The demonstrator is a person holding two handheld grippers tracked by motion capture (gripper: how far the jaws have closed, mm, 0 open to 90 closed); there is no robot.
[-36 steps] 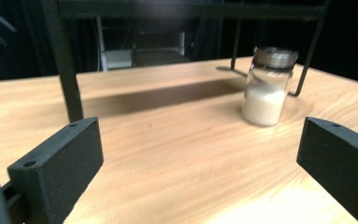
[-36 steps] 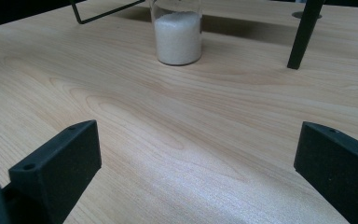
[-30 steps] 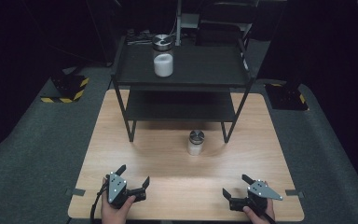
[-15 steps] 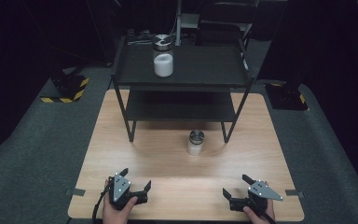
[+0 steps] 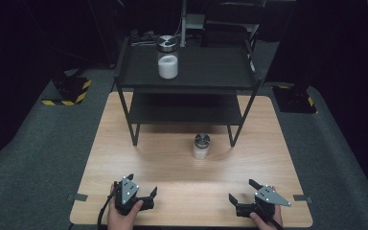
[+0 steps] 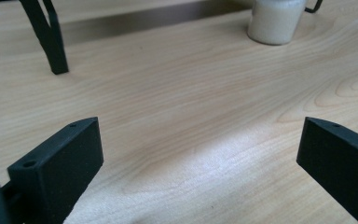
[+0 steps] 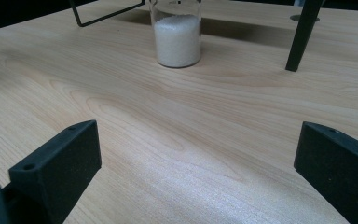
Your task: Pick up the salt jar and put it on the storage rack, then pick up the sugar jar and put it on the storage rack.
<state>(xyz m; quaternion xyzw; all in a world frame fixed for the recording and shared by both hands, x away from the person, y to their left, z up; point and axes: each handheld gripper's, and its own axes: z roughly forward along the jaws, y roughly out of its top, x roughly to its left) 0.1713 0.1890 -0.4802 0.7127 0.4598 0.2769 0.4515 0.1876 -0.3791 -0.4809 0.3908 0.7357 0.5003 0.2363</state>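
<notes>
A small glass jar (image 5: 201, 146) with a metal lid, part full of white powder, stands on the wooden table (image 5: 124, 143) just in front of the black two-tier shelf (image 5: 230, 76). A larger jar of white powder (image 5: 167, 60) sits on the shelf's top tier. My left gripper (image 5: 142, 184) rests open near the table's front left edge, held in a hand. My right gripper (image 5: 243, 190) is open at the front right. In the left gripper view the small jar (image 6: 276, 21) lies far ahead to the right of the open left gripper (image 6: 200, 140). The right gripper (image 7: 198, 140) faces the small jar (image 7: 177, 37), well short of it.
A shelf leg (image 6: 51, 42) stands ahead to the left in the left gripper view, and another shelf leg (image 7: 303, 37) stands right of the jar in the right gripper view. Yellow-black striped bases (image 5: 67, 91) sit on the grey floor beside the table.
My left gripper has shifted slightly to the right along the front edge. The right gripper and both jars have stayed put.
</notes>
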